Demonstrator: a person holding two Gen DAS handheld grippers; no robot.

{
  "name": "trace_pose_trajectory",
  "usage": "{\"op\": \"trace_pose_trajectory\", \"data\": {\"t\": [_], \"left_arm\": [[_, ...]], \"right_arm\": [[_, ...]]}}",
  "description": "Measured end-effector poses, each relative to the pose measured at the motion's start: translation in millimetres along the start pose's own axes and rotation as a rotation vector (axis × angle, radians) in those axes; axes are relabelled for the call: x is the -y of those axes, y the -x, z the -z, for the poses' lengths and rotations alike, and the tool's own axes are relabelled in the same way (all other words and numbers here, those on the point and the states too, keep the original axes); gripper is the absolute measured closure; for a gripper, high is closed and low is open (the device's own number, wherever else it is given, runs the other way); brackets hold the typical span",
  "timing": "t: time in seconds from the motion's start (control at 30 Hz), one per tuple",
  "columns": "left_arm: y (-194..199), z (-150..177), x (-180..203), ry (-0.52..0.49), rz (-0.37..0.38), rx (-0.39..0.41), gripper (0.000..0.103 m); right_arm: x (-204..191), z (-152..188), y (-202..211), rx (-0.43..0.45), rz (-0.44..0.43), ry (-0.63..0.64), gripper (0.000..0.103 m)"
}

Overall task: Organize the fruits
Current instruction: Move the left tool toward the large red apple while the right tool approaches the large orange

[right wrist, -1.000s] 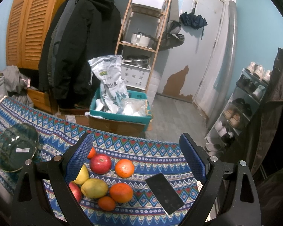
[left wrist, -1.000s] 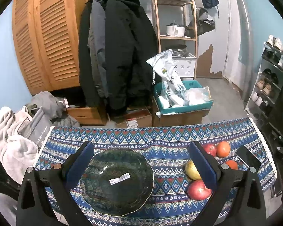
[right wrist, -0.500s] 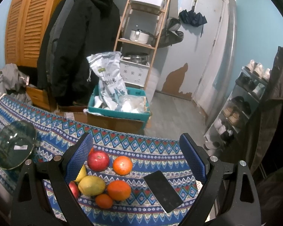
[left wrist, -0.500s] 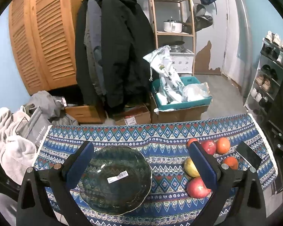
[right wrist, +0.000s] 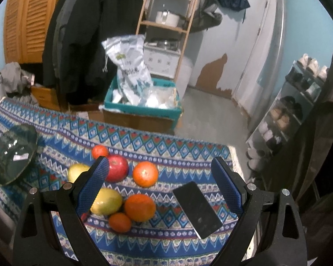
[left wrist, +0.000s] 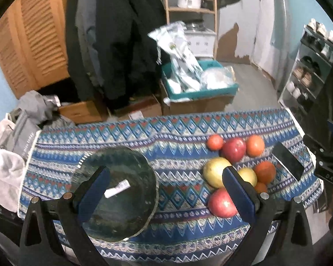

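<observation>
Right now both claws hang over the table with their blue-padded jaws spread wide and nothing between them. The left gripper [left wrist: 166, 190] hovers above the near side of the patterned tablecloth [left wrist: 179, 133], one pad over the dark glass bowl [left wrist: 119, 190], the other over the edge of the fruit pile. That bowl holds no fruit; only a white label [left wrist: 117, 188] shows on the glass. The right gripper [right wrist: 159, 184] hangs over the fruit itself.

All the fruit lies loose on the cloth, clustered well to the right of the bowl: a red apple [right wrist: 117, 168] at the back with a small tangerine [right wrist: 100, 151] just behind it and an orange [right wrist: 145, 174] beside it; nearer, a yellow mango [right wrist: 107, 201] touches a bigger orange [right wrist: 139, 207], with another small tangerine [right wrist: 119, 221] against both. A yellow pear [left wrist: 215, 171] and a second red apple [left wrist: 222, 202] sit on the bowl's side of the pile. A black phone [right wrist: 197, 206] lies flat just right of the fruit.

Beyond the table, a teal crate [right wrist: 144, 108] on a cardboard box holds a tall white printed bag [right wrist: 131, 66] and clear plastic bags.
</observation>
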State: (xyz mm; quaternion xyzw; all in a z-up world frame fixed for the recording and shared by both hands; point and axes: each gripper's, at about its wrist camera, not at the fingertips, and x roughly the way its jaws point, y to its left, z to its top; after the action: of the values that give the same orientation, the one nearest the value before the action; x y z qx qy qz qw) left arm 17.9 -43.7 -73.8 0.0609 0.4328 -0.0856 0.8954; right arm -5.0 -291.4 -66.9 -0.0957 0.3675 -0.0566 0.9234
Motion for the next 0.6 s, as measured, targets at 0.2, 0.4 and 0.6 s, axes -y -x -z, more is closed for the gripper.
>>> {"op": "trace_pose_trajectory", "data": {"t": [0.2, 0.4, 0.6], "left_arm": [[-28, 9, 17, -0.009, -0.007, -0.062, 0.001], [-42, 16, 36, -0.050, 0.007, -0.082, 0.001], [-67, 29, 52, -0.063, 0.034, -0.165, 0.001]], "right_arm": [[6, 13, -19, -0.071, -0.022, -0.036, 0.012], [10, 25, -39, -0.140, -0.030, -0.073, 0.012], [13, 44, -56, -0.215, -0.051, -0.090, 0.012]]}}
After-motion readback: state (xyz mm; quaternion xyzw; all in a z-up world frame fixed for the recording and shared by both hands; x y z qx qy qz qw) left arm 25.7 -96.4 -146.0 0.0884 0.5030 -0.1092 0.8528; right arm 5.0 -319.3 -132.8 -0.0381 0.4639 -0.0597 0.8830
